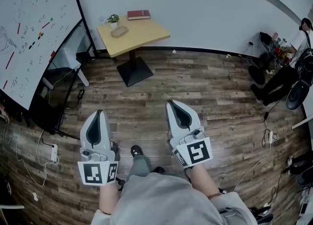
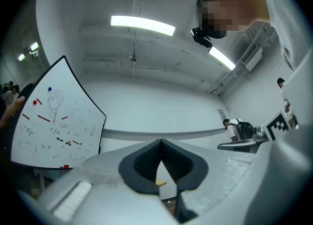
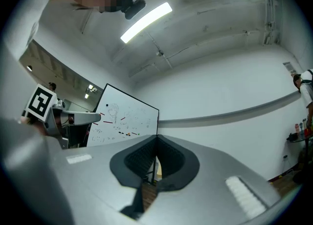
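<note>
Yellow wooden table (image 1: 146, 35) well beyond left gripper (image 1: 99, 113) and right gripper (image 1: 170, 103)

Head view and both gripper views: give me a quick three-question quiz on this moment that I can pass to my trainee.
1. True or false: the left gripper grips the red book.
2. What stands near the book on the small wooden table? A) a potted plant B) a mug C) a laptop
3. Fill in: on the right gripper, the jaw tips are ____, with nothing between them.

Key: 1 false, as it is over the floor, far from the table, and holds nothing; 2 A; 3 together.
</note>
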Demonstrator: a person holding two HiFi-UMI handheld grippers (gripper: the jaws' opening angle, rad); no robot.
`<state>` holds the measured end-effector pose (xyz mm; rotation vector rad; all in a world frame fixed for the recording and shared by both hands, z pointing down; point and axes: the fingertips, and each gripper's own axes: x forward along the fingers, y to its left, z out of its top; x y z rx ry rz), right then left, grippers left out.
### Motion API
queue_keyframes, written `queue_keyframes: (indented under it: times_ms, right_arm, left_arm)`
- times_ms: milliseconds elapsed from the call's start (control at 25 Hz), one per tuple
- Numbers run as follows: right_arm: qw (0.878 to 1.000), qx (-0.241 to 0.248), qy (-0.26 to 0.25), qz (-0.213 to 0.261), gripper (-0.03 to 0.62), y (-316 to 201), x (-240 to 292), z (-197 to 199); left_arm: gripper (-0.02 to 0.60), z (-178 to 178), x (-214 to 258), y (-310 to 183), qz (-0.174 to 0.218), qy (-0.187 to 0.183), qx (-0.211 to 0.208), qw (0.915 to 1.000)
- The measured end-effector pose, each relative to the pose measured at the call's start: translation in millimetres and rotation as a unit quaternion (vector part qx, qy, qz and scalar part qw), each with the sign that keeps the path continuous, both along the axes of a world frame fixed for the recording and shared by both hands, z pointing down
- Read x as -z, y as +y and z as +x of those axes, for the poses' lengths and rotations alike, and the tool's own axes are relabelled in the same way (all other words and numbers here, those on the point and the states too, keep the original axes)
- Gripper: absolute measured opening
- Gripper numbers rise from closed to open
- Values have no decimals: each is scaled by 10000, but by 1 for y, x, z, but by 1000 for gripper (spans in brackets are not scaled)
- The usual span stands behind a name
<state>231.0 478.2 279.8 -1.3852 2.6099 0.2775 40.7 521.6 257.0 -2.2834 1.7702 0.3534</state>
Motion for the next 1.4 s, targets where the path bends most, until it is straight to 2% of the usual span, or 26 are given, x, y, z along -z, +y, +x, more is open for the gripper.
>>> queue_keyframes:
  times_ms: [240,440,1000,1400]
  right_arm:
    - [9993,-372,-93,-4,2,-36,1,8]
    - [9987,-458,-190,-77,2,-80,1,-1]
    - [9987,-498,-137,-28,2,-206,13,-72]
    - [9983,-566,-142,26,2,-258,12,-114]
  left_arm:
    - [5,-8,-7,-38,-167,270,67,9995]
    - [5,-22,-12,-81,-206,188,129,9995]
    - [5,-90,1,-209,-164,72,112,9998]
    - [5,-134,0,-261,-124,137,52,9998]
